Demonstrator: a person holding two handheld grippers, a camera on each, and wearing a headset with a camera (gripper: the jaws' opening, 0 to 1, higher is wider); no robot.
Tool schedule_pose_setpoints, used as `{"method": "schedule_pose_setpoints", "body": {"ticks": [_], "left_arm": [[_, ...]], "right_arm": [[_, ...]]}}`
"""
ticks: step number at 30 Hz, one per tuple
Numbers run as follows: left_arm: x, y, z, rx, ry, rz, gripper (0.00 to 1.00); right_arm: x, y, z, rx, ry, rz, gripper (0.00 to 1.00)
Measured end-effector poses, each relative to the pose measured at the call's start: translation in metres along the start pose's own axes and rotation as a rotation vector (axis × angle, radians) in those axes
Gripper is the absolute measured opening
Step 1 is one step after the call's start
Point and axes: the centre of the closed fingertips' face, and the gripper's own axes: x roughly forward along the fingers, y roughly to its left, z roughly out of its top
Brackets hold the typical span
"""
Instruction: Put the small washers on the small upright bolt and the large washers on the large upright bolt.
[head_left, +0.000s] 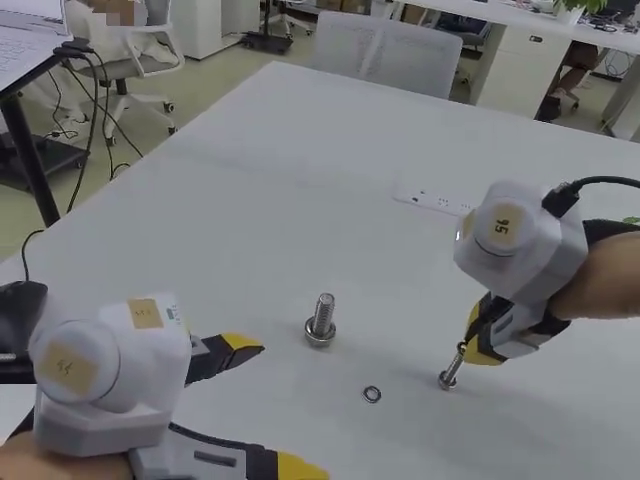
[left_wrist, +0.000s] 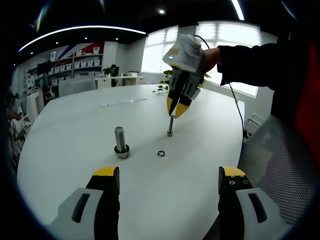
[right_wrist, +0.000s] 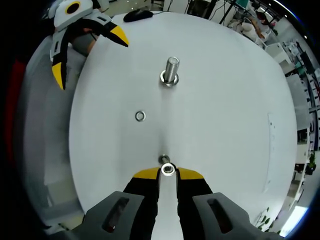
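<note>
Right gripper (right_wrist: 168, 172) jaws narrow, pinching what looks like a small washer (right_wrist: 168, 169) right over the small bolt (head_left: 449, 372), which stands head-down with its axis vertical. Loose washer (head_left: 372, 394) lies flat between it and the large bolt (head_left: 321, 320), also upright. Left gripper (left_wrist: 169, 174) wide open, near the table edge. Power strip (head_left: 432, 200) well behind.

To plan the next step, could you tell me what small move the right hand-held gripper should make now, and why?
Probably ease open the right hand-held gripper: it seems to pinch a small washer right over the small bolt, so releasing should drop it onto the shank.
</note>
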Motion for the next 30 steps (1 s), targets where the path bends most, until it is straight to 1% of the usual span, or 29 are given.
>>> {"method": "schedule_pose_setpoints", "body": {"ticks": [11,22,30], "left_arm": [[0.000,0.002,-0.001,-0.004,0.002,0.003,0.81],[0.001,0.003,-0.003,-0.009,0.007,0.007,0.81],[0.001,0.004,-0.005,-0.011,0.010,0.011,0.81]], "right_arm": [[0.010,0.002,0.000,0.005,0.003,0.019,0.14],[0.030,0.002,-0.006,0.020,0.012,0.043,0.14],[0.044,0.005,-0.009,0.023,0.018,0.050,0.14]]}}
